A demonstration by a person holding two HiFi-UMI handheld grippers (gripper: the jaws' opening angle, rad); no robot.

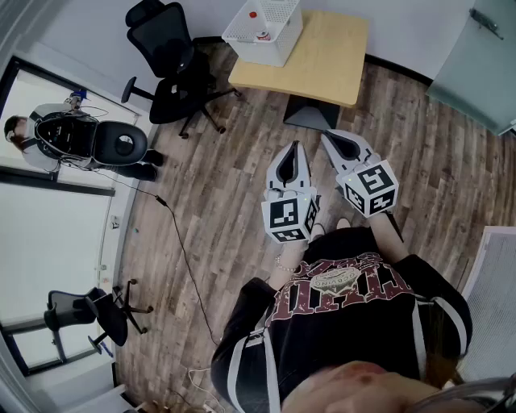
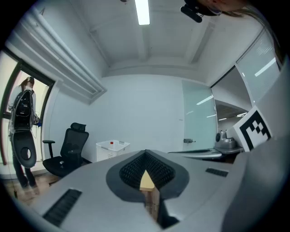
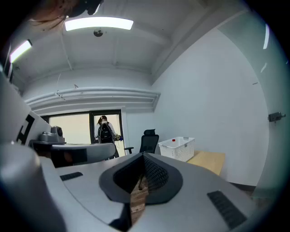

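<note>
Left tongs (image 1: 293, 147) and right tongs (image 1: 327, 135) held side by side at chest height over the wood-plank floor (image 1: 218, 185), tips pointing ahead and well apart from anything solid.

In the left gripper view, left tongs (image 2: 146, 156) pressed together to a thin slit, ribbed pads facing each other, nothing between them; only a sliver of pale worktop and floor showing through the gap. In the right gripper view, right tongs (image 3: 143, 156) likewise closed to a narrow slit and empty, floor planks visible through it.

Straight ahead, past both tips: a light wooden worktop (image 1: 322, 56) with a white laundry basket (image 1: 262, 28) on its far left corner, near the wall, a small red item (image 1: 252, 14) lying inside. Basket not touched by either tool.

Left of the worktop, just beside its left edge, a black office chair (image 1: 173, 64) on castors. Further left, at the glazed doorway, a person (image 1: 48, 137) with a dark backpack. A thin black cable (image 1: 181, 242) trailing across the floor between the doorway side and the holder's feet.
</note>
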